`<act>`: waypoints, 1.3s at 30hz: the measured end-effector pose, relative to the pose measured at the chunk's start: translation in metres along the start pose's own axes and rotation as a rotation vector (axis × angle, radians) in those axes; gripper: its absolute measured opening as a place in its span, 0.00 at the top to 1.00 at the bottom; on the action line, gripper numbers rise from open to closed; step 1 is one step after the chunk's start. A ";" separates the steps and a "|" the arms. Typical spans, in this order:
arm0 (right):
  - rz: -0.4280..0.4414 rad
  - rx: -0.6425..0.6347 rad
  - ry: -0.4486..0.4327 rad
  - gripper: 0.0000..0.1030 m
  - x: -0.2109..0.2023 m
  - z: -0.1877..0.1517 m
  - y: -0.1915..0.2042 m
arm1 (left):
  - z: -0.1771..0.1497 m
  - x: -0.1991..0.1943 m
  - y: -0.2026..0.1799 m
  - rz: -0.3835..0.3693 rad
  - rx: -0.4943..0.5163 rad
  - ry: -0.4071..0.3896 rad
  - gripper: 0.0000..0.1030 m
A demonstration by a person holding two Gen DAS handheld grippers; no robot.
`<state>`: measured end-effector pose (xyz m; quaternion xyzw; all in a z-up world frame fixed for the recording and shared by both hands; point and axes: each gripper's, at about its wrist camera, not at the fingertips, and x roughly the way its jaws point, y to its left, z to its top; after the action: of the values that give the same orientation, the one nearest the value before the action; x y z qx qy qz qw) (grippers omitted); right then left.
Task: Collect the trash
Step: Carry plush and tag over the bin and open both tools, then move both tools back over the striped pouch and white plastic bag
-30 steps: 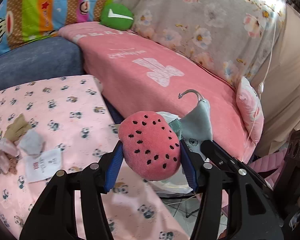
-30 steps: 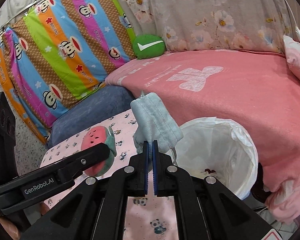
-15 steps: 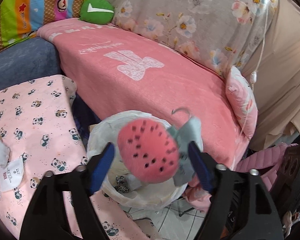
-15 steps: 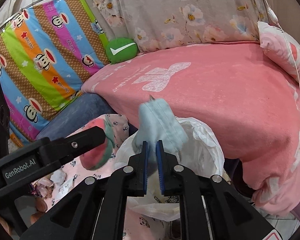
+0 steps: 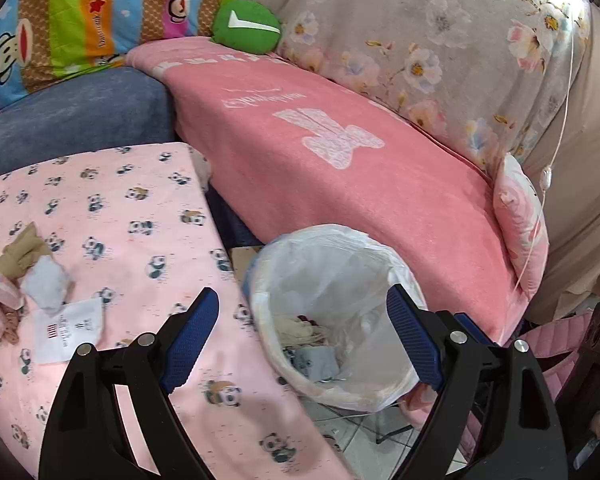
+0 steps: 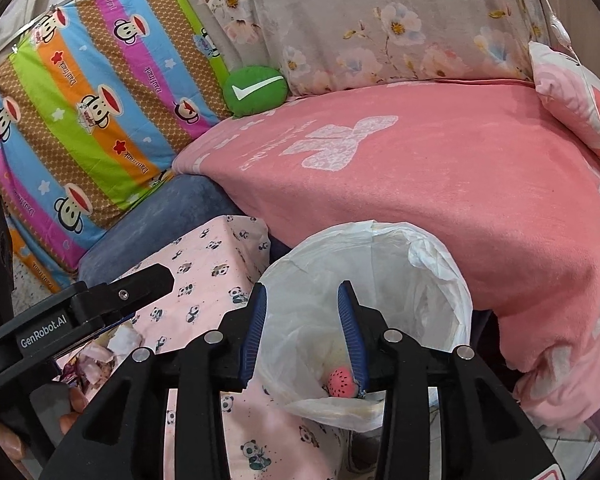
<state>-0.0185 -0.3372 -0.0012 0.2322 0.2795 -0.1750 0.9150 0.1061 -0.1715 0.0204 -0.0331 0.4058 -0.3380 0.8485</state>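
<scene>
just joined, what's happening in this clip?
A person with two handheld grippers is clearing trash into the lined bin. Both the left gripper and right gripper have just been opening, empty, over it. The watermelon plush and blue cloth lie inside. More scraps wait on the panda-print table.

The tabletop [image 5: 148, 216] wears pale pink cloth dotted with small pandas. The blanket [image 5: 340, 184] is salmon pink with white print; the round cushion [image 5: 246, 26] is green with a white tick. A white liner [image 6: 440, 280] lines the bin, where a pink, black-seeded toy [image 6: 342, 383] lies.
</scene>
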 end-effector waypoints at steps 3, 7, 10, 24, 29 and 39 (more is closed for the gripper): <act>0.015 -0.023 0.006 0.64 0.000 -0.004 0.016 | -0.002 -0.011 0.016 0.018 -0.019 -0.015 0.21; 0.036 -0.047 0.020 0.63 0.001 -0.009 0.037 | -0.005 -0.025 0.038 0.037 -0.048 -0.026 0.21; 0.055 -0.064 0.031 0.59 0.002 -0.012 0.051 | -0.008 -0.038 0.057 0.059 -0.068 -0.044 0.21; 0.156 -0.213 0.098 0.58 0.009 -0.043 0.143 | -0.029 -0.091 0.161 0.228 -0.189 -0.084 0.21; 0.196 -0.270 0.128 0.58 0.016 -0.057 0.180 | -0.037 -0.108 0.196 0.287 -0.240 -0.096 0.21; 0.255 -0.363 0.191 0.58 0.030 -0.084 0.243 | -0.059 -0.133 0.272 0.399 -0.334 -0.094 0.21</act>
<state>0.0782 -0.0973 -0.0011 0.1127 0.3602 0.0180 0.9259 0.1538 0.1302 -0.0201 -0.1075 0.4147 -0.0903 0.8990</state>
